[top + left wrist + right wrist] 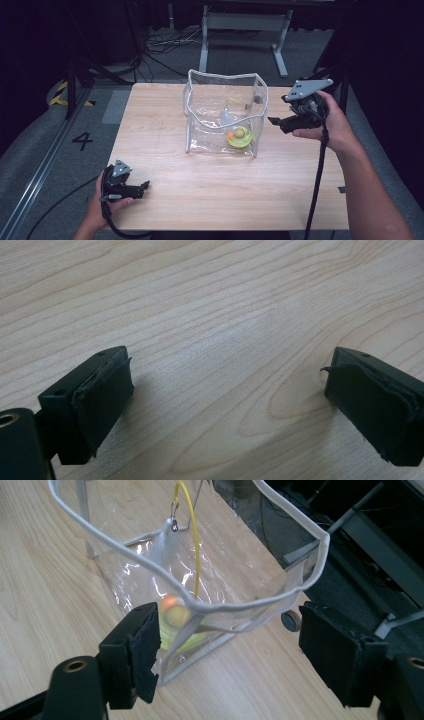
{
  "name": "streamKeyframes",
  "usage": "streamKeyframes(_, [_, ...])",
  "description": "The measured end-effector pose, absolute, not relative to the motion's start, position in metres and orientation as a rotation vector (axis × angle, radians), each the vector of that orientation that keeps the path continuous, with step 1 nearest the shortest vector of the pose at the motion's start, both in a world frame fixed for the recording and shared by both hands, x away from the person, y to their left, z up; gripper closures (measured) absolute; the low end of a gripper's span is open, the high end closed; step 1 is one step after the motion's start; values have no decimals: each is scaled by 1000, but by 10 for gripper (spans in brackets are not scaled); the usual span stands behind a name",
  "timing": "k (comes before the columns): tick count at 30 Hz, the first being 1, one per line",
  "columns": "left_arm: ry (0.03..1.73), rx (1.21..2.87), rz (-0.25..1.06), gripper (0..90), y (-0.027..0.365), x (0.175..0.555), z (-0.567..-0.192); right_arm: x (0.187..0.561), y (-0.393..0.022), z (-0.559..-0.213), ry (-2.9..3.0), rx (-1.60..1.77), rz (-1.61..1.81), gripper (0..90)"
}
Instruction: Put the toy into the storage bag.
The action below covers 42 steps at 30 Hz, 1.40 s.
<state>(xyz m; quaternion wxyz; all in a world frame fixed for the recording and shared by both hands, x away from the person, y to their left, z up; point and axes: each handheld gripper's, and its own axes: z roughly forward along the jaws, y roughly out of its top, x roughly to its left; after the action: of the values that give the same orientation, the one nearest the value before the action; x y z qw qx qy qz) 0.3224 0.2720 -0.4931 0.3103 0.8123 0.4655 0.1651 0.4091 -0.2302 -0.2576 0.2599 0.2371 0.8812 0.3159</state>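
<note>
Clear plastic bag [223,112] w/ white trim stands upright & open-topped near the middle of the wooden worktop [165,185], toward its far half. Inside, at the bottom on the side nearer the right gripper, a yellow-green item [239,137] w/ a small orange bit next to it; can't tell exactly what it is. A thin yellow cord [192,540] w/ a metal clip loops up inside the bag, seen in the right gripper view.

Right gripper [278,121] is held in the person's right hand [327,122] just off the bag's right side, above the worktop, jaws pointing toward the bag. Jaws apart, wide gap; nothing clamped between them. In the right gripper view the bag's rim & near corner sit in the gap ahead of the jaws, apart from both pads as far as can be seen.

Left gripper [145,186] is in the left hand [100,207] at the worktop's near left corner, well apart from the bag, low over the wood. Left gripper view: jaws wide apart, bare wood grain between them, nothing held.

Beyond the worktop: grey floor, black cables [165,42], a white metal frame [245,30]; a "4" marked on the floor at left [82,141].
</note>
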Motion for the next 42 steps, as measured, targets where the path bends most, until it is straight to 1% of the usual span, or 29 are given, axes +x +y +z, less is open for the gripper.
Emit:
streamKeyframes(4, [1229,2145,436,55,272,322,-493,404,-236,-262,2368,642,850,245])
streamKeyframes(11, [1229,2145,436,55,272,322,-493,389,-254,-286,2354,653,804,235])
streamKeyframes(18, [1230,2144,437,55,272,322,-493,382,-263,-304,2348,665,776,227])
streamKeyframes(28, [1230,2145,436,55,272,322,-493,371,-281,-346,2359,712,773,214])
streamKeyframes(42, [1229,2145,437,55,272,322,-493,360,-301,-395,2357,765,774,197])
